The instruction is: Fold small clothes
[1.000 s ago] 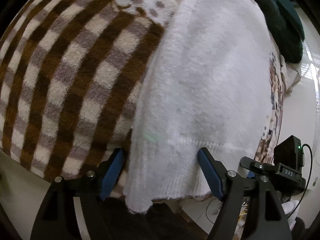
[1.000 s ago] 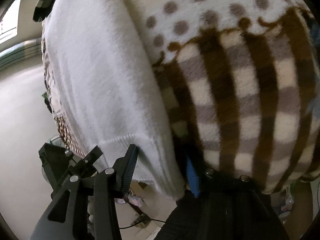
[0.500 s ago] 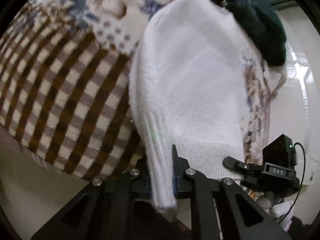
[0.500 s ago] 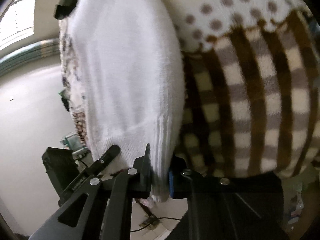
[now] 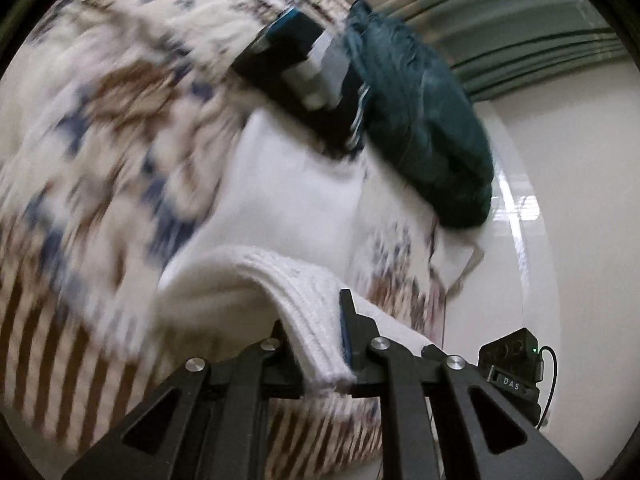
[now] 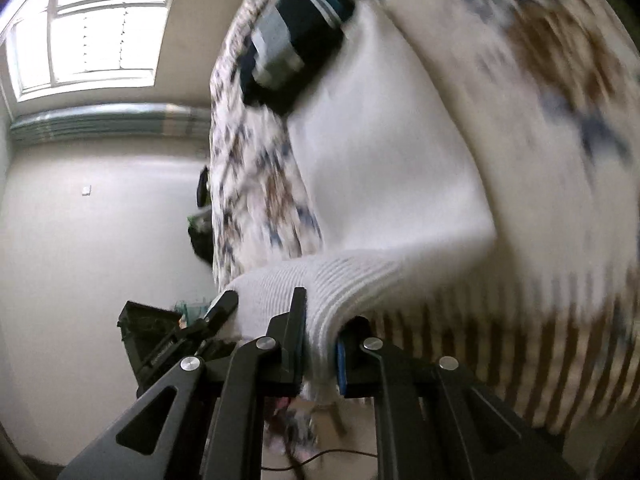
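A white fluffy knit garment (image 5: 288,208) lies on a patterned blanket, its ribbed hem lifted off the surface. My left gripper (image 5: 320,336) is shut on one corner of that ribbed hem (image 5: 308,304). In the right wrist view the same white garment (image 6: 384,168) stretches away, and my right gripper (image 6: 322,336) is shut on the other corner of the hem (image 6: 344,284). The hem arches up between the two grips, while the far end of the garment rests on the blanket. The left gripper (image 6: 208,316) shows at the lower left of the right wrist view.
The brown, cream and blue patterned blanket (image 5: 100,128) covers the bed. Folded dark clothes (image 5: 296,68) and a dark green garment (image 5: 424,140) lie beyond the white one. A pale wall (image 6: 92,248) and a window (image 6: 92,28) stand to the side.
Both grippers closed on the hem's two corners, then rose and tilted up, lifting the hem off the blanket. More of the bed's far end and the room has come into view.
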`<state>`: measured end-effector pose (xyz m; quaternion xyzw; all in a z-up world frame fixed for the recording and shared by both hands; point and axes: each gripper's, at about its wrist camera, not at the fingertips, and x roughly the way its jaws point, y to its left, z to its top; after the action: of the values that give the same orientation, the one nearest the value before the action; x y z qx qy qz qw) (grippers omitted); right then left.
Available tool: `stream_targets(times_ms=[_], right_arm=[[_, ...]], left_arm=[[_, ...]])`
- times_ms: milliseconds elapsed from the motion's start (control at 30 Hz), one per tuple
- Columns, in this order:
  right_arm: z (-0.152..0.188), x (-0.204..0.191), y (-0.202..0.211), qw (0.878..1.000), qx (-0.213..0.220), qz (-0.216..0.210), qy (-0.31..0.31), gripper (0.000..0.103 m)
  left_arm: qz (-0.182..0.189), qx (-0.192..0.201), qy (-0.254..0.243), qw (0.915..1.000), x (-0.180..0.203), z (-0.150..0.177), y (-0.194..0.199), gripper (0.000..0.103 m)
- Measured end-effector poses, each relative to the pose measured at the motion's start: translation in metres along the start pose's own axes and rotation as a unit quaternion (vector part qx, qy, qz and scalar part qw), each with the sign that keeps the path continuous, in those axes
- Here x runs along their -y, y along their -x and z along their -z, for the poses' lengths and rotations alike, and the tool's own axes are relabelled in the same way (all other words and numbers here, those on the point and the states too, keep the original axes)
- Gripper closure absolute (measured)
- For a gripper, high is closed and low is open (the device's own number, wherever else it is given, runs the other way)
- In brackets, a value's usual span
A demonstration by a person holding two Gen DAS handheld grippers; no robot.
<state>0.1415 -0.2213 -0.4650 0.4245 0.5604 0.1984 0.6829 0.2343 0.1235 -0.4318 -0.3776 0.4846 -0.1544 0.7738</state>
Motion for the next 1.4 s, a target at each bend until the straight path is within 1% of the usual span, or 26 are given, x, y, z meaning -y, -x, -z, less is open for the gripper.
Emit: stream_targets(times_ms=[67, 167, 200, 300, 367, 433, 467, 500, 533, 567, 600, 667, 700, 767, 800, 867, 900, 933, 967, 1000, 1067, 1100, 1167, 1233, 1333, 1400], right_arm=[[-0.039, -0.014, -0.01, 1.0, 0.022, 0.005, 0.009, 0.091], [-0.107, -0.029, -0.034, 0.998, 0.053, 0.019, 0.021, 0.091], [-0.126, -0.027, -0.036, 0.998, 0.058, 0.024, 0.022, 0.091], [-0.186, -0.024, -0.066, 0.995, 0.078, 0.057, 0.021, 0.091], [-0.22, -0.018, -0.086, 0.994, 0.079, 0.071, 0.015, 0.091], [-0.253, -0.001, -0.108, 0.995, 0.064, 0.075, -0.008, 0.087], [-0.265, 0.008, -0.112, 0.996, 0.055, 0.072, -0.02, 0.086], [-0.278, 0.015, -0.119, 0.996, 0.046, 0.068, -0.035, 0.082], [-0.284, 0.02, -0.123, 0.996, 0.045, 0.061, -0.04, 0.076], [-0.288, 0.022, -0.12, 0.997, 0.054, 0.05, -0.039, 0.054], [-0.287, 0.023, -0.114, 0.996, 0.064, 0.043, -0.036, 0.036], [-0.282, 0.025, -0.102, 0.996, 0.083, 0.027, -0.031, 0.033], [-0.279, 0.027, -0.097, 0.995, 0.088, 0.033, -0.029, 0.033], [-0.276, 0.031, -0.094, 0.992, 0.089, 0.086, -0.023, 0.033], [-0.276, 0.034, -0.097, 0.99, 0.088, 0.105, -0.02, 0.033], [-0.282, 0.042, -0.109, 0.987, 0.073, 0.144, -0.017, 0.033], [-0.284, 0.045, -0.114, 0.987, 0.068, 0.147, -0.014, 0.035], [-0.285, 0.045, -0.119, 0.986, 0.063, 0.152, -0.006, 0.039], [-0.287, 0.043, -0.125, 0.986, 0.059, 0.157, 0.008, 0.066], [-0.287, 0.039, -0.129, 0.983, 0.061, 0.171, 0.026, 0.095], [-0.283, 0.029, -0.127, 0.976, 0.077, 0.196, 0.054, 0.095], [-0.28, 0.021, -0.123, 0.972, 0.092, 0.206, 0.07, 0.096], [-0.28, 0.015, -0.114, 0.967, 0.115, 0.217, 0.074, 0.096], [-0.285, 0.017, -0.111, 0.964, 0.128, 0.225, 0.064, 0.098], [-0.298, 0.028, -0.117, 0.962, 0.126, 0.241, 0.036, 0.103], [-0.305, 0.033, -0.119, 0.956, 0.125, 0.263, 0.028, 0.103]], left_arm=[[-0.001, 0.01, -0.007, 0.9999, 0.001, -0.039, -0.025, 0.093], [-0.006, 0.005, -0.004, 1.0, -0.004, -0.09, -0.072, 0.093], [-0.001, -0.002, 0.001, 1.0, -0.008, -0.108, -0.092, 0.093], [-0.012, -0.016, 0.006, 0.9998, -0.015, -0.146, -0.132, 0.091], [-0.018, -0.043, 0.024, 0.9986, -0.027, -0.172, -0.164, 0.088], [-0.018, -0.063, 0.047, 0.9968, -0.039, -0.189, -0.181, 0.083], [-0.017, -0.07, 0.054, 0.9959, -0.046, -0.197, -0.184, 0.074], [-0.013, -0.065, 0.053, 0.9964, -0.048, -0.199, -0.181, 0.062], [-0.005, -0.054, 0.052, 0.9972, -0.052, -0.2, -0.174, 0.055], [-0.001, -0.046, 0.051, 0.9976, -0.056, -0.201, -0.167, 0.048], [0.0, -0.04, 0.049, 0.998, -0.06, -0.2, -0.161, 0.047], [-0.028, -0.037, 0.027, 0.9985, -0.063, -0.199, -0.157, 0.047], [-0.05, -0.041, 0.008, 0.9979, -0.063, -0.198, -0.16, 0.047], [-0.092, -0.06, -0.037, 0.9933, -0.063, -0.197, -0.177, 0.047], [-0.118, -0.076, -0.053, 0.9886, -0.064, -0.196, -0.19, 0.047], [-0.132, -0.096, -0.077, 0.9836, -0.065, -0.198, -0.211, 0.048], [-0.147, -0.1, -0.099, 0.979, -0.061, -0.197, -0.221, 0.057], [-0.151, -0.093, -0.122, 0.9765, -0.057, -0.196, -0.224, 0.078], [-0.143, -0.09, -0.146, 0.9749, -0.051, -0.194, -0.226, 0.095], [-0.142, -0.079, -0.162, 0.9734, -0.046, -0.193, -0.222, 0.095], [-0.129, -0.054, -0.171, 0.9752, -0.038, -0.195, -0.208, 0.095], [-0.121, -0.052, -0.163, 0.9777, -0.039, -0.198, -0.206, 0.095], [-0.126, -0.053, -0.148, 0.9795, -0.048, -0.207, -0.207, 0.095], [-0.137, -0.065, -0.13, 0.9798, -0.064, -0.209, -0.217, 0.095], [-0.15, -0.1, -0.11, 0.9775, -0.085, -0.208, -0.236, 0.095], [-0.138, -0.122, -0.091, 0.9787, -0.09, -0.21, -0.237, 0.09]])
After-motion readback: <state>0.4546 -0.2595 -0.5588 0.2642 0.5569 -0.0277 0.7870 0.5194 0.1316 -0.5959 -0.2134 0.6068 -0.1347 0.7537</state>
